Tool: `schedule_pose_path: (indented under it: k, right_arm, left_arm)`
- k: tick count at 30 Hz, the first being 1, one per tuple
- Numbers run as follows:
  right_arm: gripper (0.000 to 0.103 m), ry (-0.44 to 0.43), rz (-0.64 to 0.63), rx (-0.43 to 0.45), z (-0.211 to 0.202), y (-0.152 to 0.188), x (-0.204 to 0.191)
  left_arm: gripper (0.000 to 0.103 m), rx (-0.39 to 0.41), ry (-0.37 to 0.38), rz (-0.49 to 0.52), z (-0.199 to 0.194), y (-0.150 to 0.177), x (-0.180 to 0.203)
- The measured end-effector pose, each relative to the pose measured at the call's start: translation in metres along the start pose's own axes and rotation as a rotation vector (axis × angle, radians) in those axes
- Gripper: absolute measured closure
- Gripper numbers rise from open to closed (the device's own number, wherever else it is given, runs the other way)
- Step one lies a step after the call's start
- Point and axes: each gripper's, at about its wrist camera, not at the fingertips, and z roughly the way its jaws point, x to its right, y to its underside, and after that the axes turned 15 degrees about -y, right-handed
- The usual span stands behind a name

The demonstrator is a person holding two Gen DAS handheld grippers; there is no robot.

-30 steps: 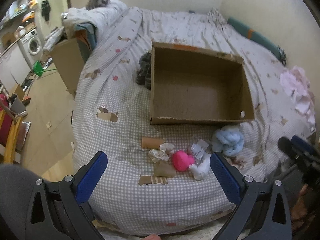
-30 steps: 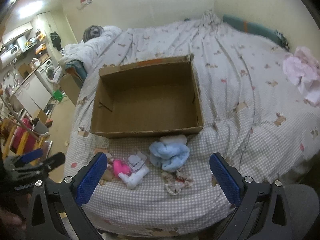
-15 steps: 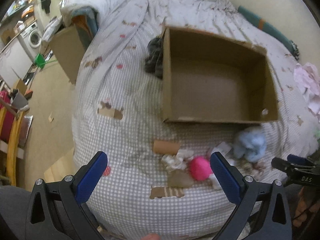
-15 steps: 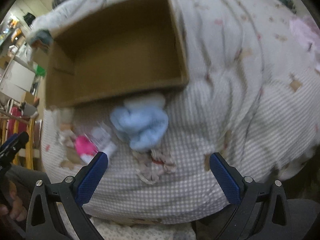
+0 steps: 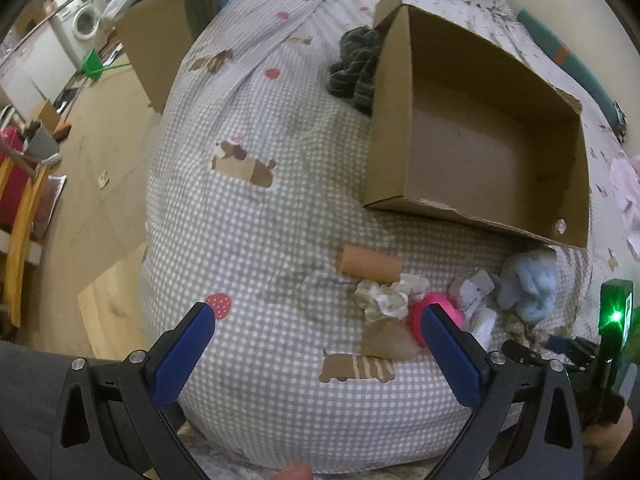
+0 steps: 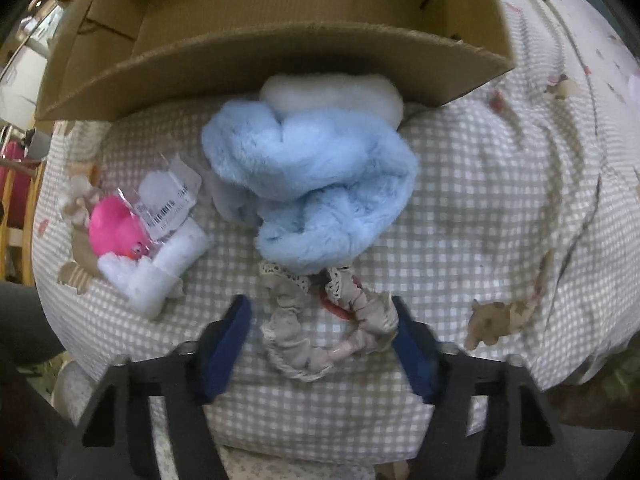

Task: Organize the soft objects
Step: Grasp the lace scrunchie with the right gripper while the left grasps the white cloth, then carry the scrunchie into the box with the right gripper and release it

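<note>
An open cardboard box (image 5: 404,120) lies on the checked bed cover (image 5: 260,240); it also shows in the right wrist view (image 6: 280,60). In front of it lie a fluffy blue cloth (image 6: 316,184), a white soft piece (image 6: 332,92), a pink toy (image 6: 114,228), a white sock (image 6: 160,276) and a beige lace scrunchie (image 6: 320,328). My right gripper (image 6: 320,344) is open, its fingers on either side of the scrunchie. My left gripper (image 5: 316,340) is open above the cover, its right finger in front of the pink toy (image 5: 420,316). A crumpled scrunchie (image 5: 384,296) and an orange roll (image 5: 370,266) lie there.
A dark knitted cloth (image 5: 356,64) lies against the box's far left side. A second cardboard box (image 5: 156,40) stands beside the bed at left. The wooden floor (image 5: 92,140), a washing machine (image 5: 84,24) and a yellow chair (image 5: 20,220) are at left.
My right gripper has dropped close to the bed and come down around the beige scrunchie, its jaws narrower. My left gripper has moved lower and to the left.
</note>
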Motion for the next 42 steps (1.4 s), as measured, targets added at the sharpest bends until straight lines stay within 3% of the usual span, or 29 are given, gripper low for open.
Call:
schedule_pose_path:
  k: [1, 3, 13, 18, 21, 27, 30, 35, 40, 42]
  right_arm:
    - [0.073, 0.018, -0.014, 0.002, 0.003, 0.0, -0.001]
    - [0.083, 0.02, -0.023, 0.016, 0.005, 0.003, -0.004]
    - [0.085, -0.199, -0.029, 0.059, -0.049, 0.035, -0.02]
    - [0.085, -0.245, -0.087, 0.228, -0.094, 0.036, -0.029]
    - [0.085, -0.25, -0.043, 0.313, -0.101, 0.024, -0.019]
    - [0.085, -0.297, 0.079, 0.338, -0.101, 0.008, 0.015]
    - [0.085, -0.298, 0.059, 0.359, -0.11, 0.006, 0.01]
    - [0.085, -0.284, 0.01, 0.342, -0.103, 0.011, 0.003]
    - [0.085, -0.283, 0.007, 0.338, -0.102, 0.011, 0.004]
    - [0.085, -0.281, 0.007, 0.339, -0.101, 0.011, 0.004]
  left_arm:
    - [0.001, 0.0, 0.0, 0.001, 0.0, 0.0, 0.0]
    - [0.001, 0.007, -0.007, 0.007, -0.001, 0.0, 0.001]
    - [0.001, -0.024, -0.034, -0.001, 0.005, -0.001, -0.001]
    - [0.001, -0.034, -0.032, 0.018, 0.01, -0.001, 0.004]
    - [0.002, -0.044, -0.04, 0.057, 0.016, 0.003, 0.013]
    - [0.026, -0.142, 0.051, 0.122, 0.04, 0.011, 0.036]
    - [0.029, -0.191, 0.102, 0.165, 0.053, 0.016, 0.054]
    - [0.034, -0.195, 0.048, 0.207, 0.069, 0.019, 0.074]
    - [0.071, -0.21, 0.034, 0.208, 0.083, 0.026, 0.082]
    - [0.075, -0.204, 0.061, 0.205, 0.079, 0.029, 0.081]
